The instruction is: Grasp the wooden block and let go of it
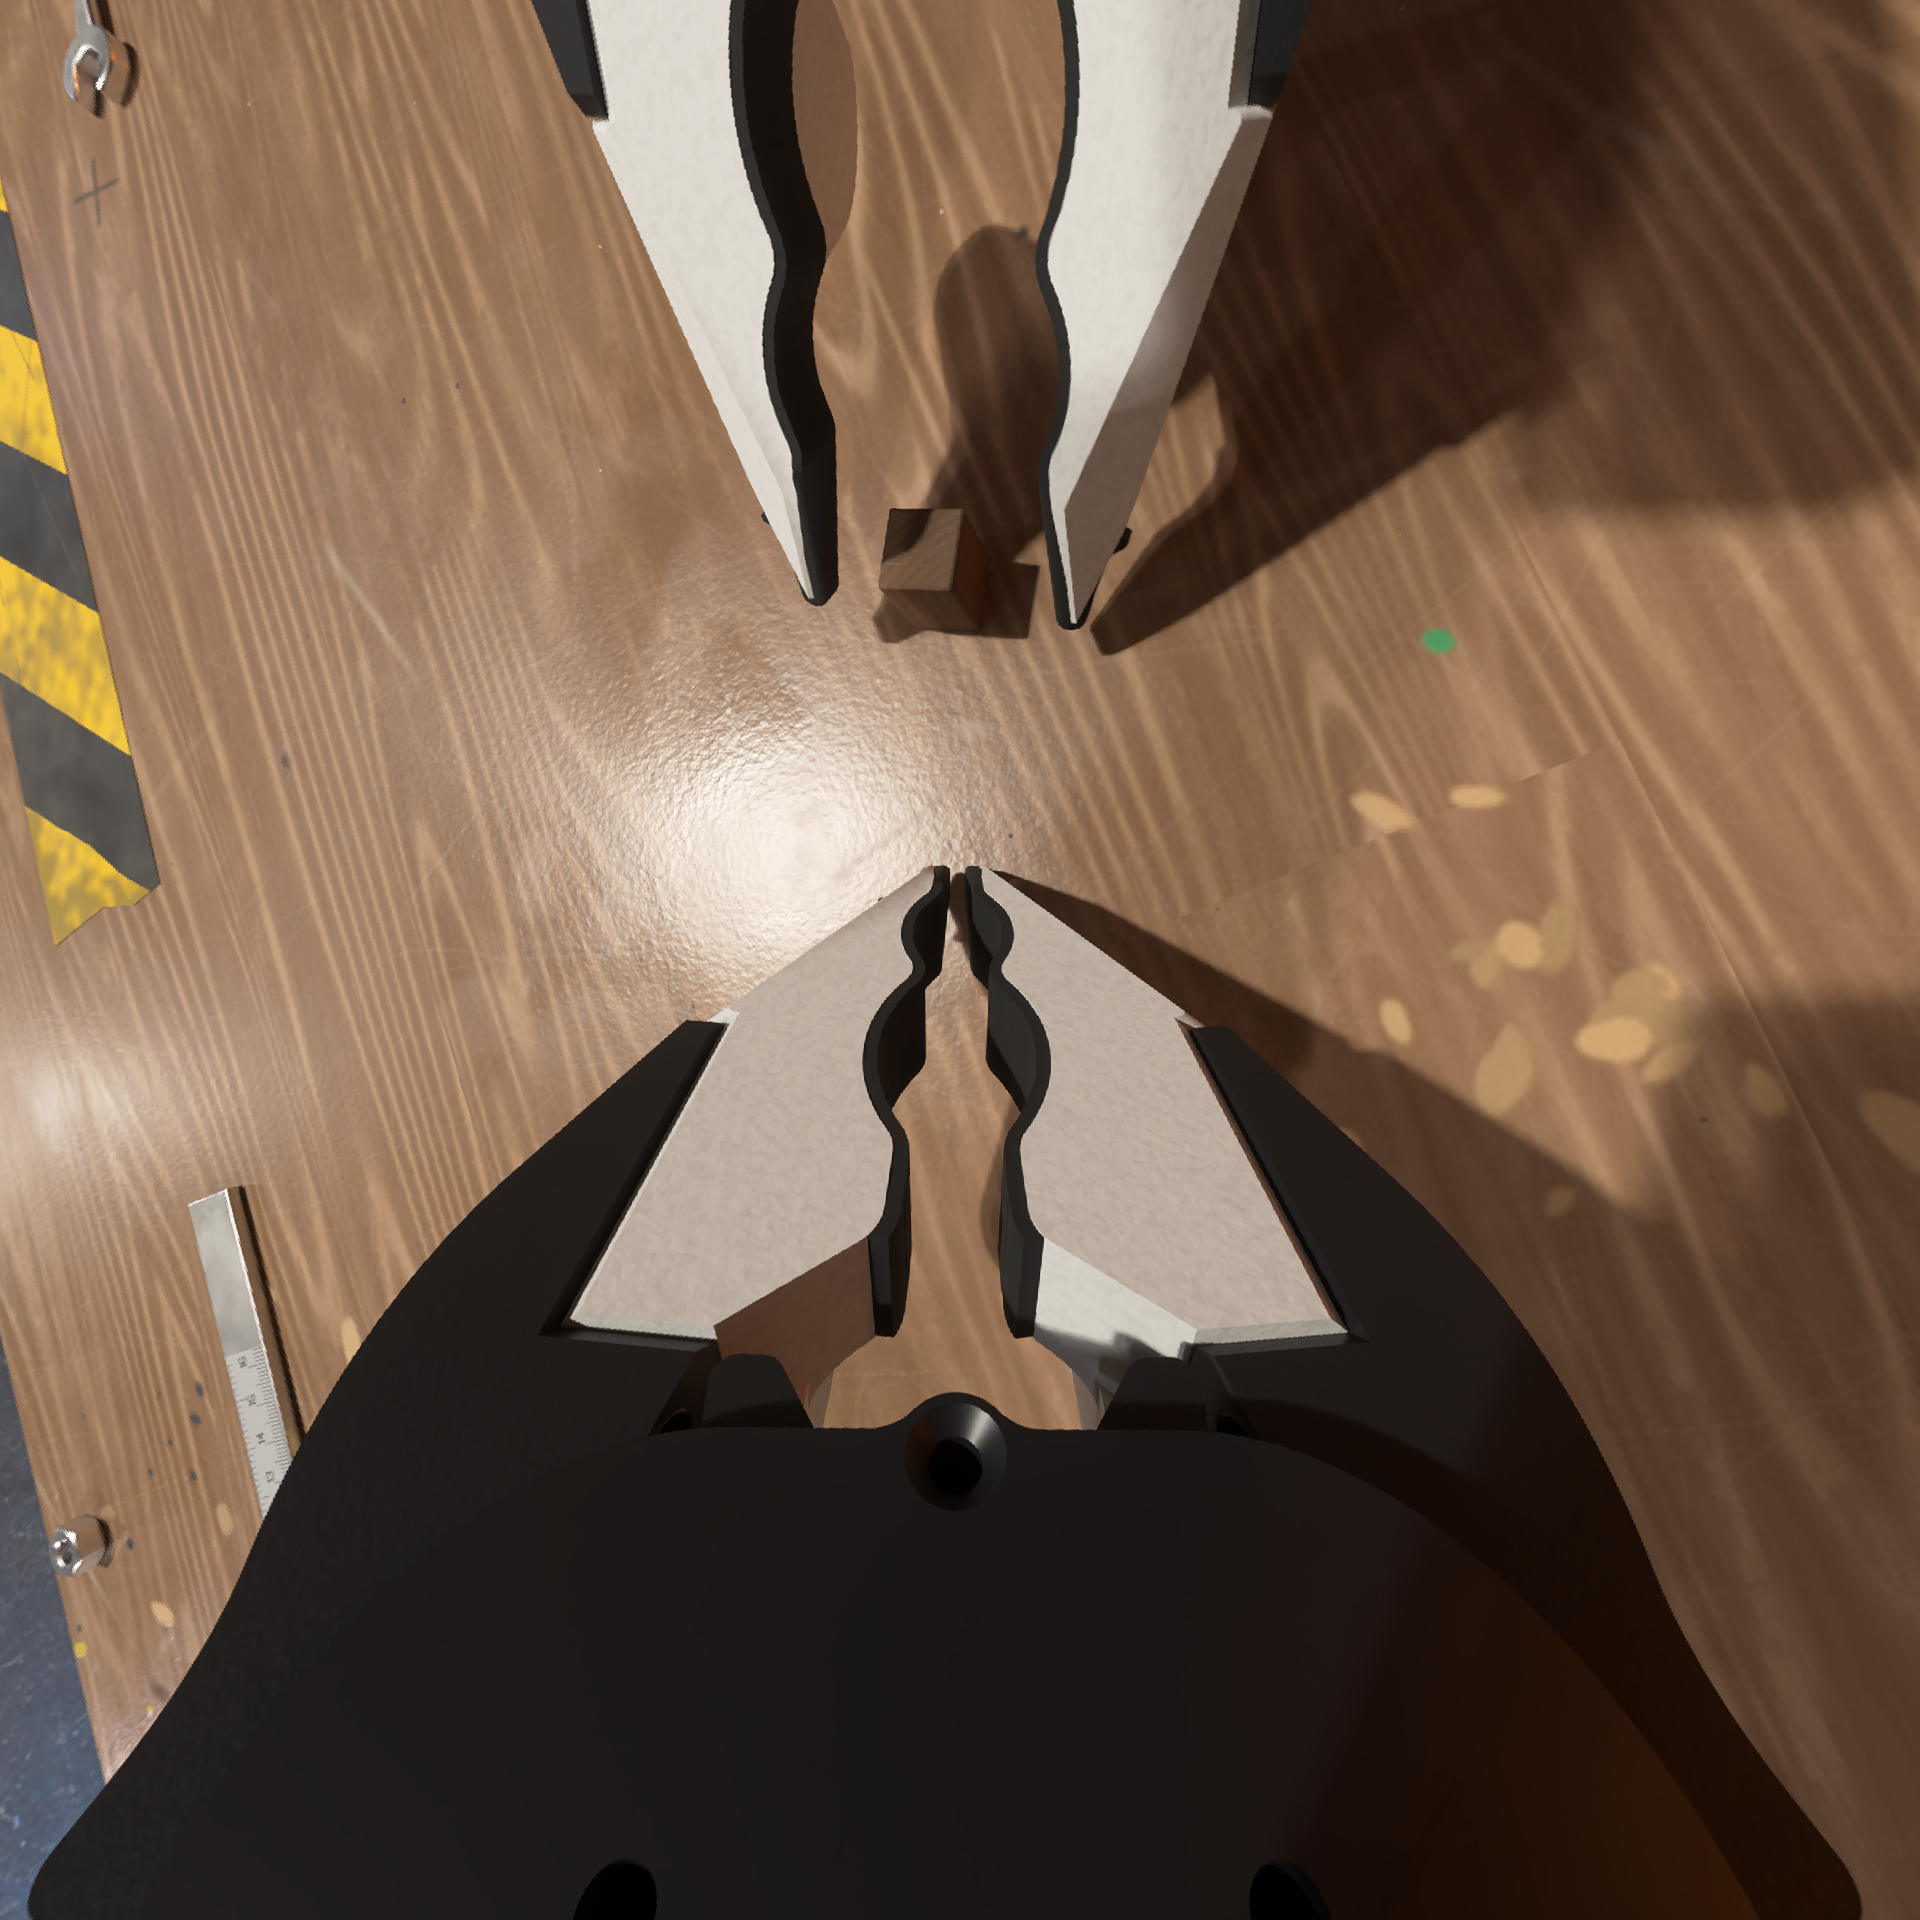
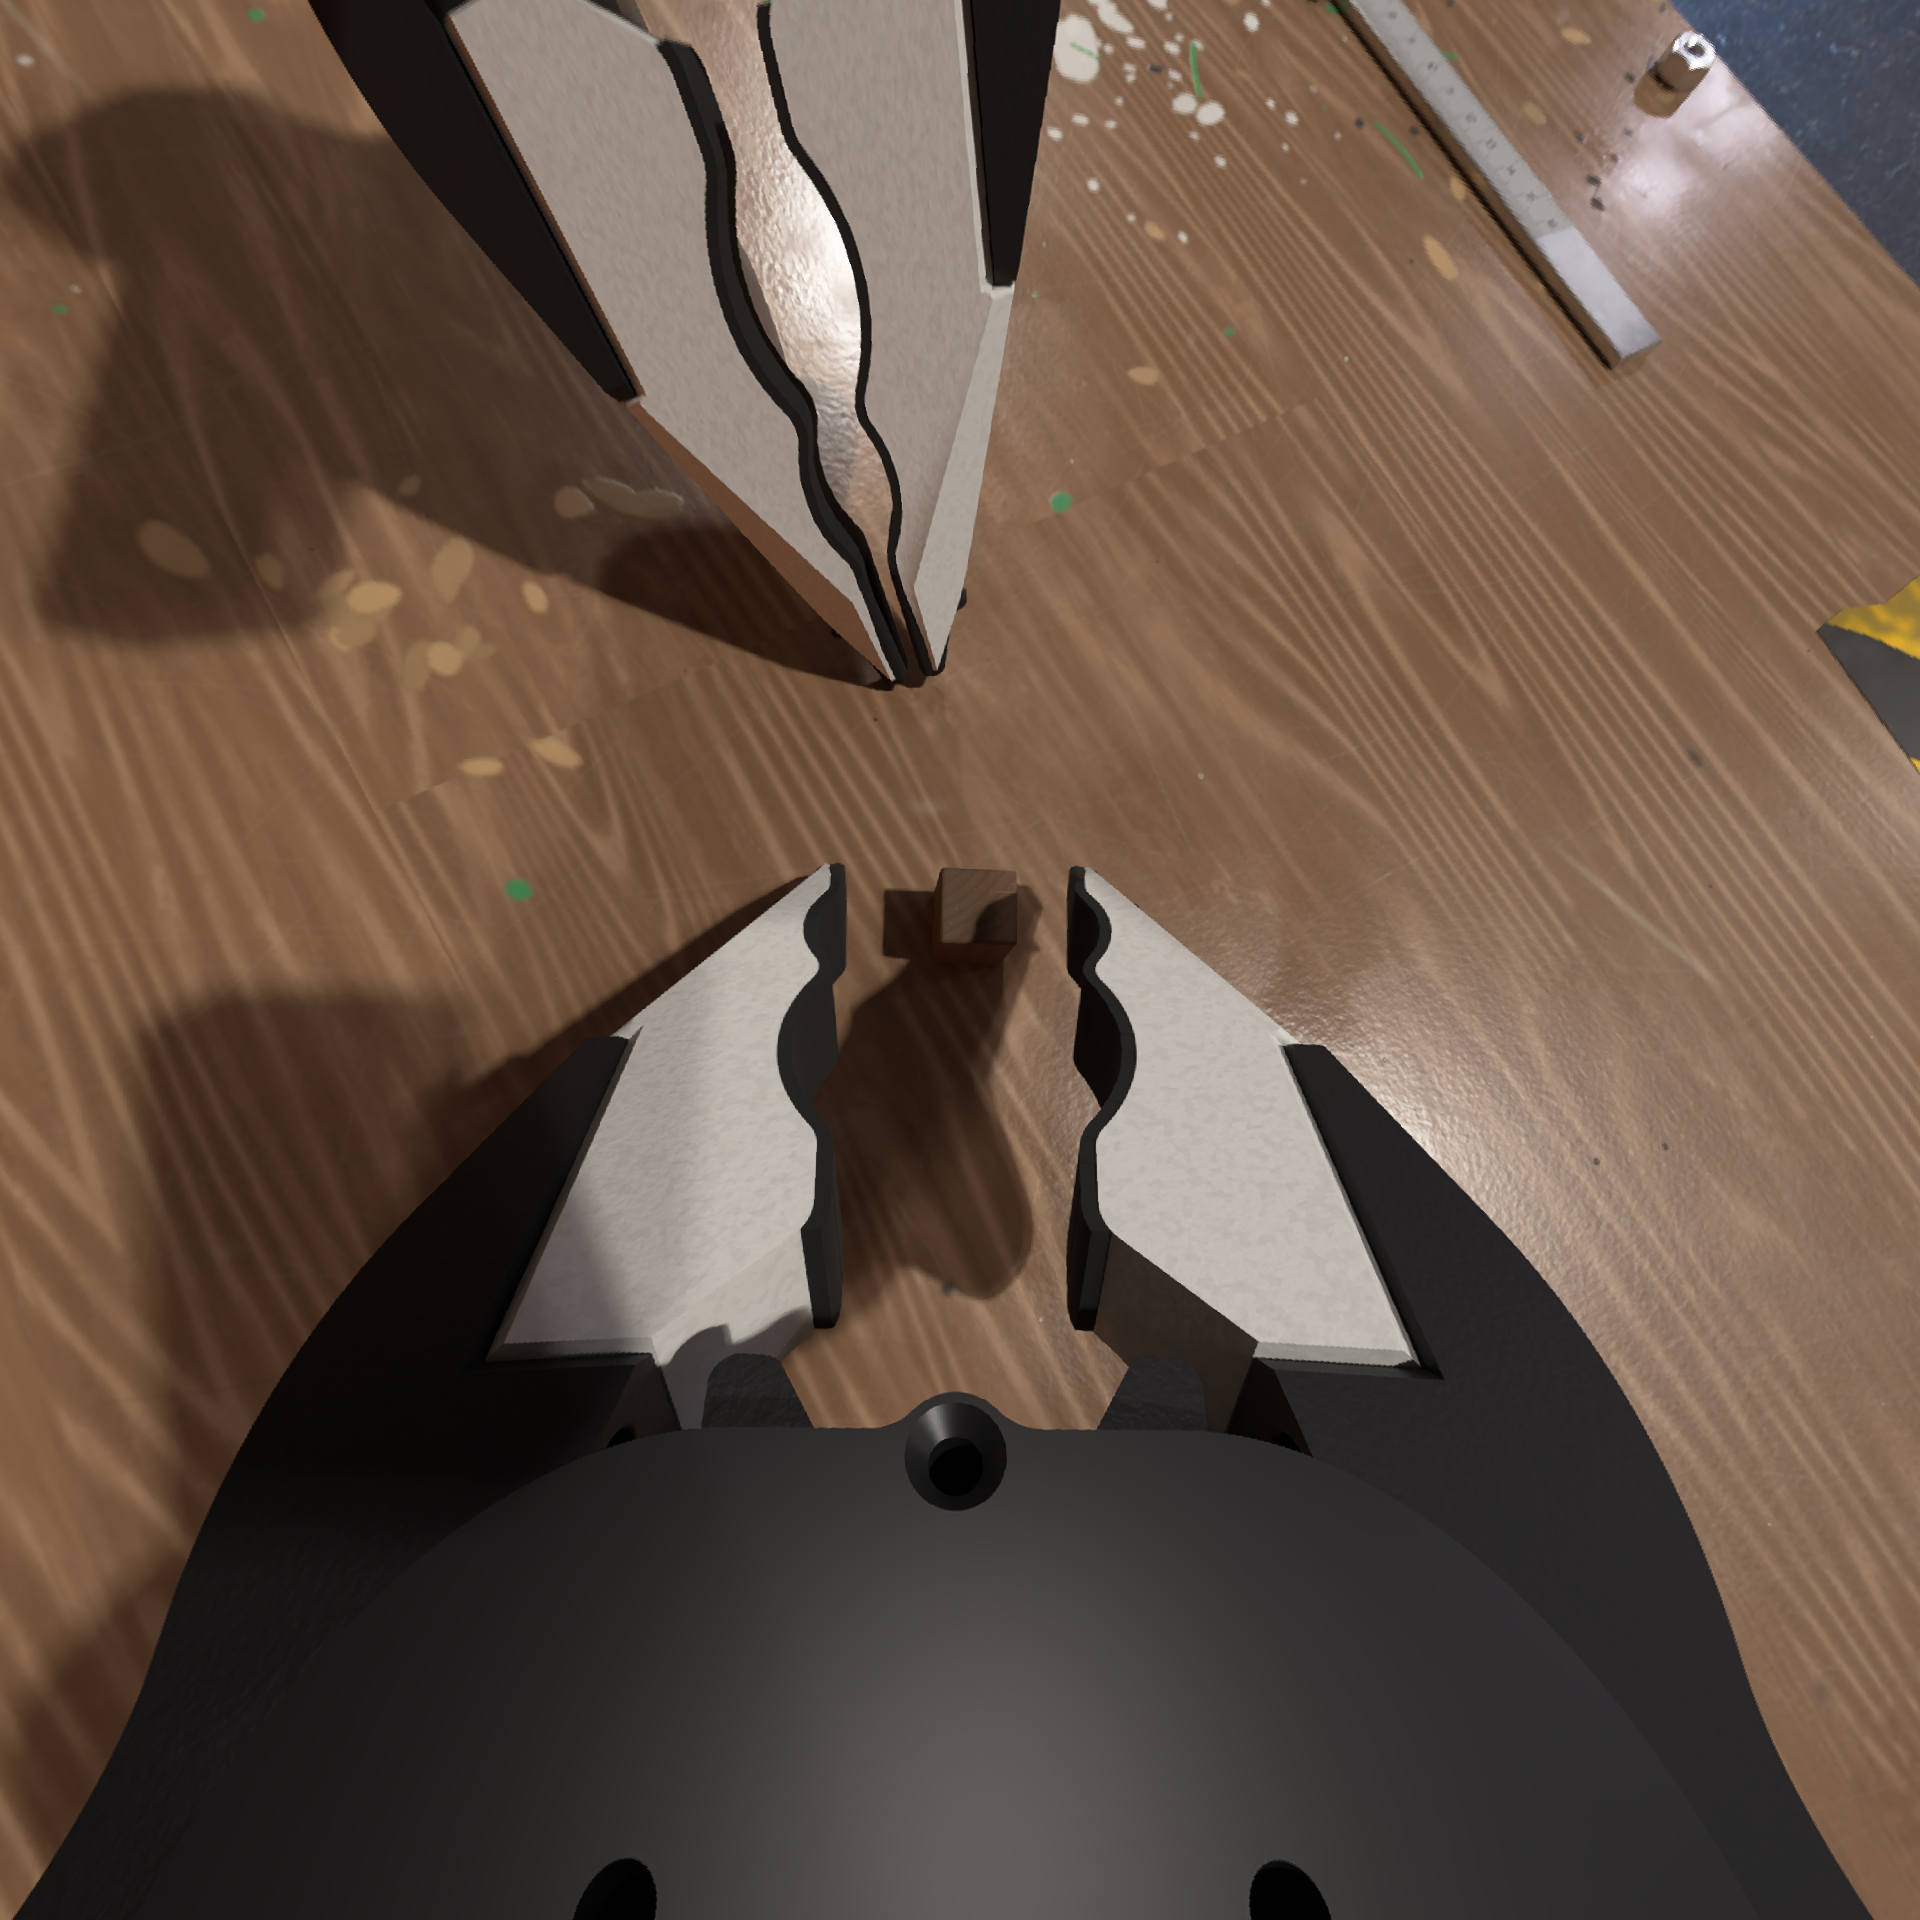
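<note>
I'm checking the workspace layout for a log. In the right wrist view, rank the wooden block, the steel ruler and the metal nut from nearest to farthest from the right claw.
1. wooden block: on the table, between the fingertips of the open right claw.
2. steel ruler: lying far ahead to the right.
3. metal nut: just beyond the ruler, near the table's top-right edge.

Brown wooden block [image 2: 975, 912], streaky brown wood-grain table [image 1: 416, 623], yellow-and-black striped tape [image 1: 52, 623], green dot [image 1: 1438, 641]

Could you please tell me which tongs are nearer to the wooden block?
Right. The right tongs straddle the wooden block, open; the left tongs are shut, farther back.
</note>
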